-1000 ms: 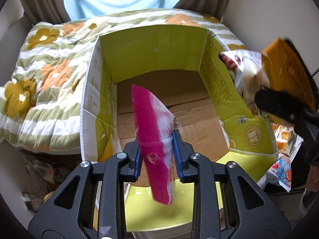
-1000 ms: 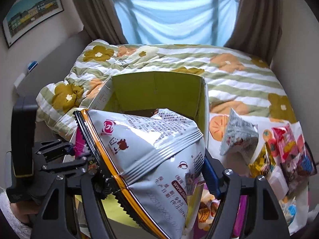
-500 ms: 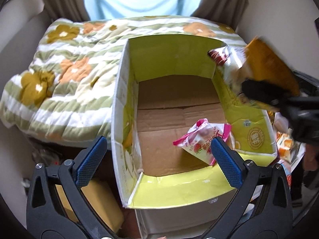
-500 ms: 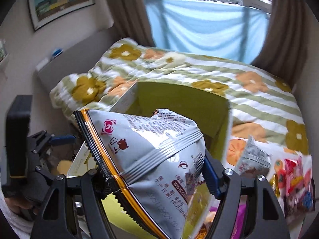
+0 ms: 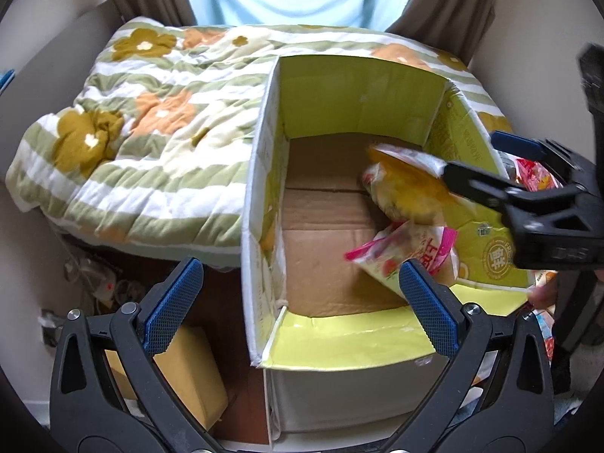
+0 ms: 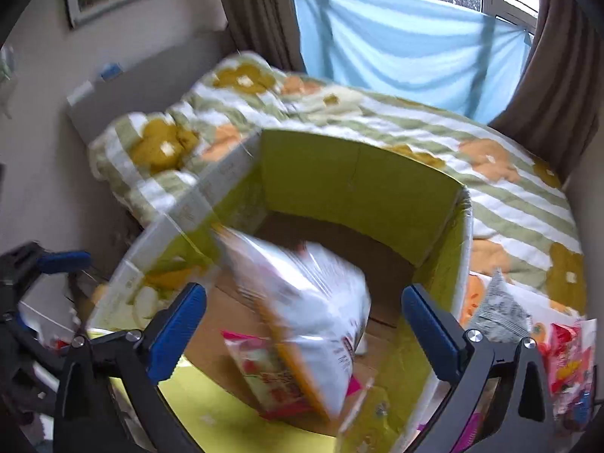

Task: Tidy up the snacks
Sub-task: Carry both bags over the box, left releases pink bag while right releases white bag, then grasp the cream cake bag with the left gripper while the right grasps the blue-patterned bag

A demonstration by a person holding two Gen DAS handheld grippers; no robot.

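both claws are gaping wide, holding nothing: the right claw [image 6: 304, 322] has just been opening, the chip bag [image 6: 302, 302] dropping onto the pink packet [image 5: 404, 253] inside the cardboard box [image 5: 358, 90]; the left claw [image 5: 298, 298] is hovering beside it.

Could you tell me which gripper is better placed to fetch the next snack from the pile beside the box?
Probably the right gripper: it is open, and the loose snacks lie on its side of the box. The left gripper, also open, sits on the far side.
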